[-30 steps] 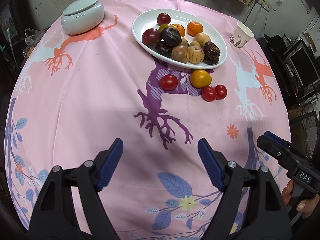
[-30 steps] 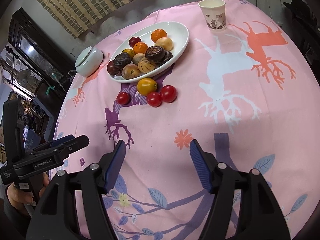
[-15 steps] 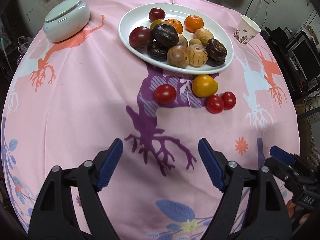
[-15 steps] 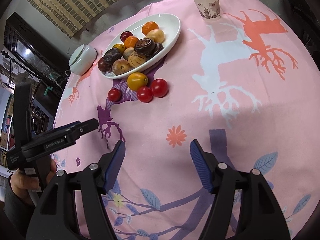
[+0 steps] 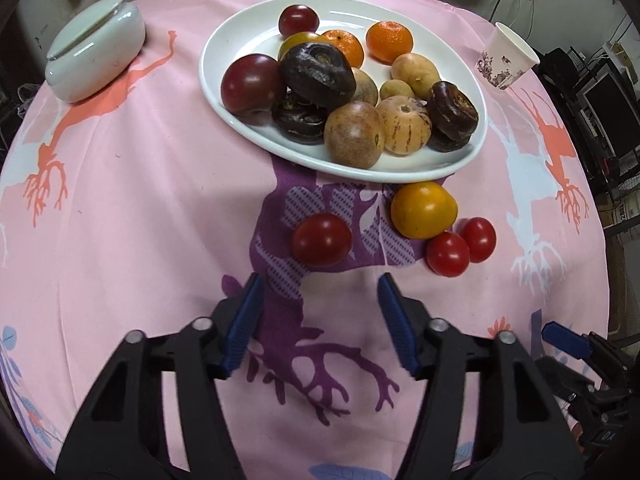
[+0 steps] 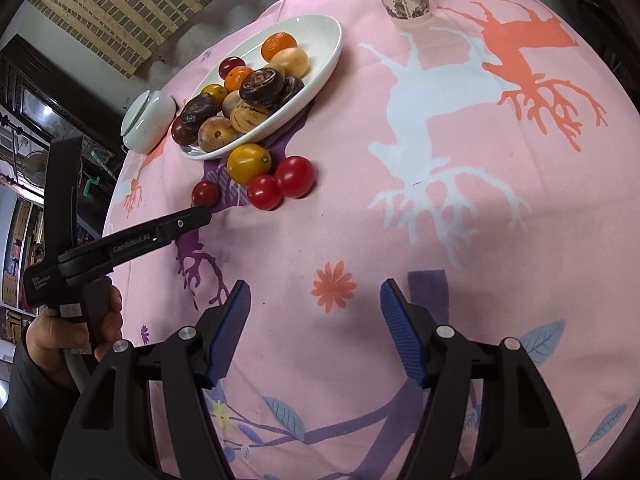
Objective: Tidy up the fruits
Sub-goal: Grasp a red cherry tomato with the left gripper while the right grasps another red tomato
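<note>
A lone red tomato (image 5: pixel 321 239) lies on the purple tree print of the pink tablecloth (image 5: pixel 132 208), just beyond the tips of the left gripper (image 5: pixel 320 322) and slightly left of the midline between them. The jaws are closing, with only cloth between the blue pads (image 5: pixel 244 326); nothing is gripped. From the right wrist view the same gripper reaches in from the left, its tip just short of that tomato, held by a hand (image 6: pixel 70 326) in a dark sleeve at the near left edge of the table, pointing steeply downward.

To the right of the lone tomato sit a yellow-orange tomato (image 5: pixel 424 210), just in front of the near rim of the white oval plate (image 5: pixel 224 40), and a pair of red tomatoes (image 5: pixel 460 246) touching each other just beside it. The plate, farther back, holds a heap of dark, tan, red and orange fruits.

The right gripper (image 6: pixel 316 330) hangs over bare cloth nearer the viewer, well apart from all the fruit, jaws spread with nothing between them, angled down toward an orange flower print (image 6: pixel 334 286).

A white lidded jar (image 5: pixel 94 52) stands far left, a paper cup (image 5: pixel 506 56) far right
</note>
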### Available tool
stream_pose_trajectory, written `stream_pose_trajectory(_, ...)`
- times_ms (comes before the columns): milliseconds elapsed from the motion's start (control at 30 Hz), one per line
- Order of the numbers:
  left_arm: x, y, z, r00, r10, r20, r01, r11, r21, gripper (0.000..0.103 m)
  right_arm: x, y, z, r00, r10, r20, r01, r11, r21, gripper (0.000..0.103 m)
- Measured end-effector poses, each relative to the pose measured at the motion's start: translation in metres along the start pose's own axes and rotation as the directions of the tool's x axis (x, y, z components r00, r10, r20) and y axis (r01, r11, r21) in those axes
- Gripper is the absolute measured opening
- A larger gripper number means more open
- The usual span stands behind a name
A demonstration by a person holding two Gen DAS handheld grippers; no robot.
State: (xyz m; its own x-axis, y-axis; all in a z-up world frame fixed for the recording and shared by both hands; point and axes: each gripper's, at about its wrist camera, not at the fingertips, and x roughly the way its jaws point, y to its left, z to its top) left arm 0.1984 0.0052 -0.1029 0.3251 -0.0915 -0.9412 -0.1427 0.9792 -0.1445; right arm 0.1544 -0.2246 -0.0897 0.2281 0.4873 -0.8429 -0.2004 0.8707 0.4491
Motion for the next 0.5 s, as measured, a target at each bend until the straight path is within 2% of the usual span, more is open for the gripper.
stream_pose_trajectory(67, 0.006, 0.002, 0.003, 1.000, 0.004, -0.010, -0.005, 1.000, -0.018, 0.055, 0.001, 0.000, 0.000, 1.000, 0.003, -0.002, -0.003, 1.000, -0.001, 0.068)
stream_pose_trajectory(167, 0.011, 0.003, 0.007, 1.000, 0.001, -0.009, -0.001, 1.000, -0.027, 0.046, 0.002, 0.001, 0.000, 1.000, 0.004, -0.006, -0.004, 1.000, -0.004, 0.068)
stream_pose_trajectory(267, 0.014, 0.002, 0.012, 1.000, 0.007, -0.002, -0.007, 1.000, -0.018, 0.046, 0.003, 0.001, -0.001, 1.000, -0.001, -0.007, 0.001, 1.000, -0.004, 0.068)
stream_pose_trajectory(300, 0.014, 0.001, 0.014, 1.000, 0.007, 0.001, -0.007, 1.000, -0.016, 0.042, 0.003, 0.001, -0.001, 1.000, -0.002, -0.007, 0.002, 1.000, -0.002, 0.068)
stream_pose_trajectory(333, 0.014, 0.001, 0.015, 1.000, -0.001, 0.006, 0.001, 1.000, -0.012, 0.032, 0.004, 0.002, -0.001, 1.000, -0.003, -0.008, 0.003, 1.000, -0.002, 0.068)
stream_pose_trajectory(500, 0.004, 0.001, 0.013, 0.999, -0.038, 0.022, 0.039, 0.999, -0.029, 0.031, 0.005, 0.002, 0.000, 1.000, -0.009, -0.010, 0.009, 1.000, -0.011, 0.068)
